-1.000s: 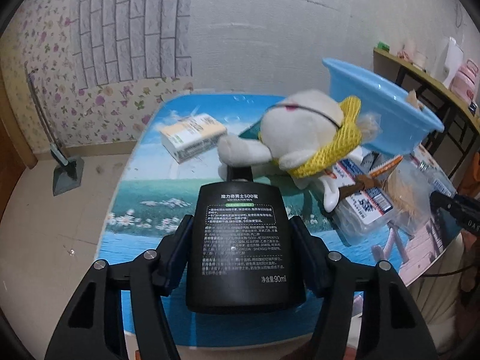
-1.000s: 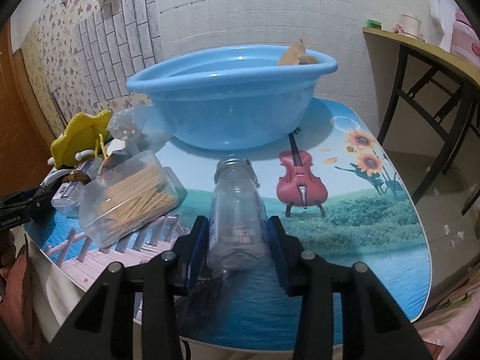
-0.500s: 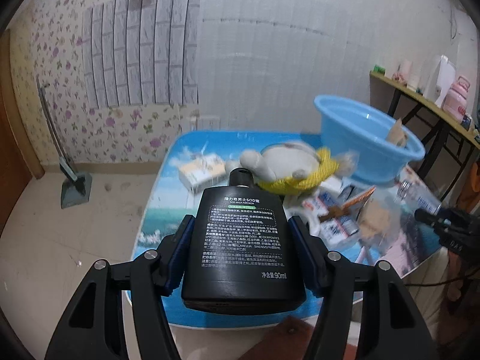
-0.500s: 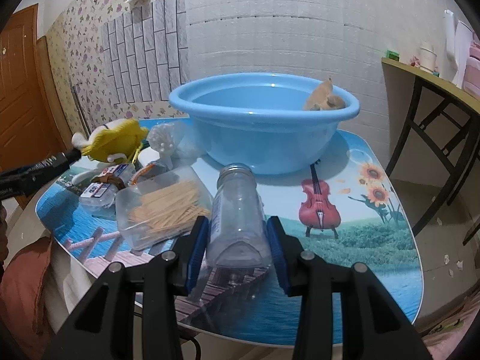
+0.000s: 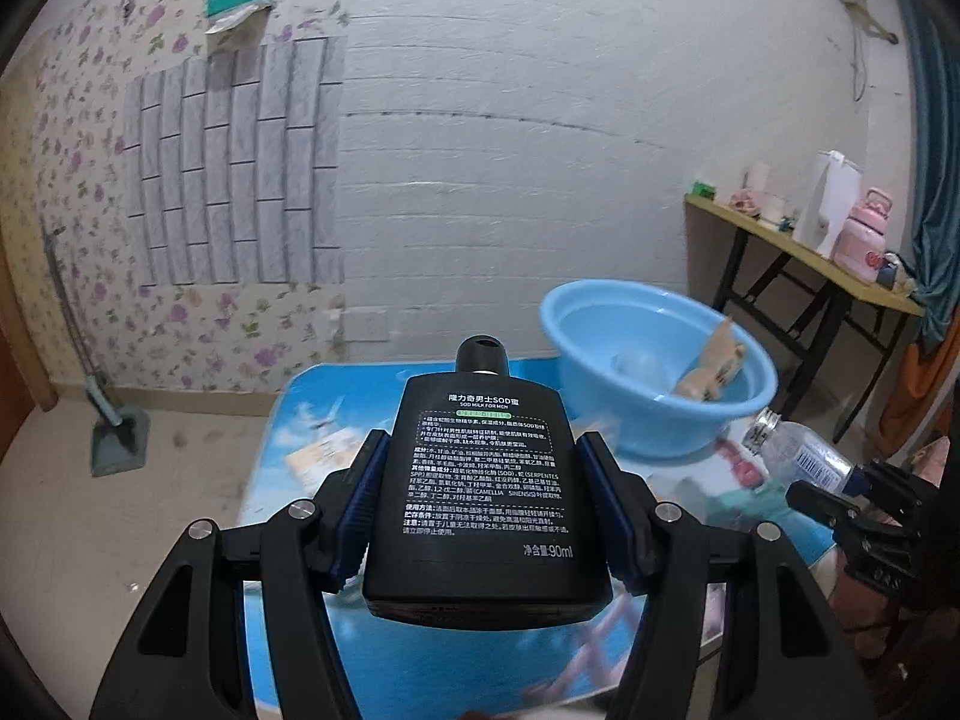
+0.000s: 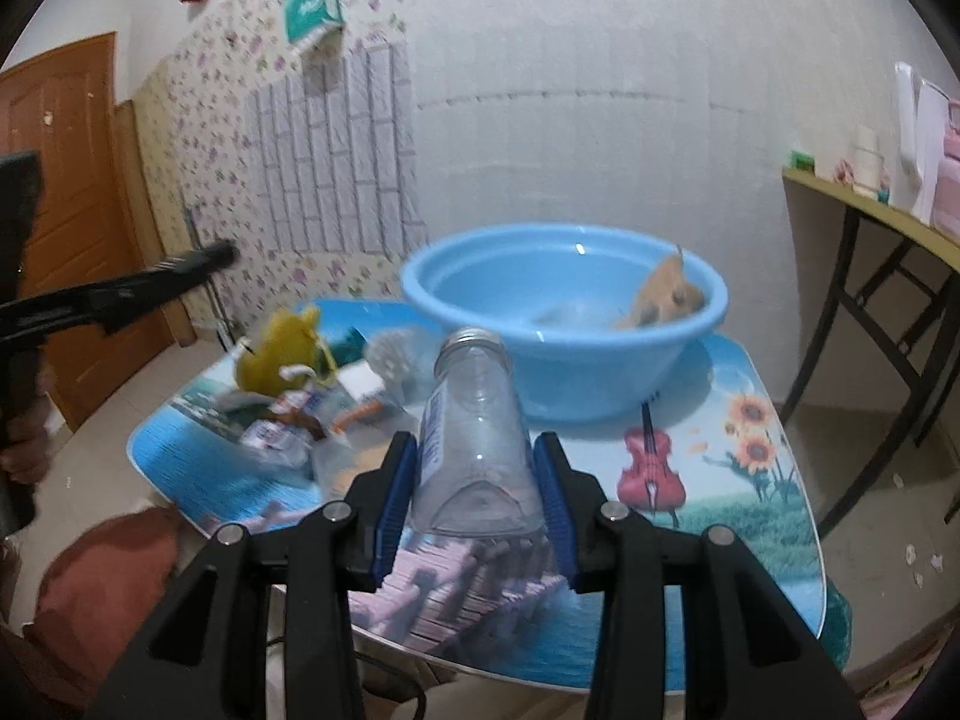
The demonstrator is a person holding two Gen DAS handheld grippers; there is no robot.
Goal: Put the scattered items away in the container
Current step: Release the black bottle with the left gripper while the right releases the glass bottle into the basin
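My left gripper (image 5: 483, 504) is shut on a flat black lotion bottle (image 5: 483, 480) with white print, held up in the air above the table, cap pointing away. My right gripper (image 6: 477, 480) is shut on a clear plastic bottle (image 6: 474, 450) with a silver cap, also lifted off the table. The blue basin (image 6: 564, 324) stands at the table's far side, with a tan object (image 6: 666, 294) leaning inside its right wall. In the left wrist view the basin (image 5: 654, 360) sits to the right of the black bottle, and the clear bottle (image 5: 798, 456) with the right gripper appears at the far right.
A yellow-and-white plush toy (image 6: 282, 354), packets and a clear box of sticks (image 6: 336, 450) lie left of the basin on the picture-printed table (image 6: 720, 480). A small carton (image 5: 318, 456) lies on its left part. A side table (image 5: 804, 252) with items stands at the right wall.
Both grippers have risen with their bottles, so the table and basin now sit lower and farther in each view. Each bottle stays clamped as before.
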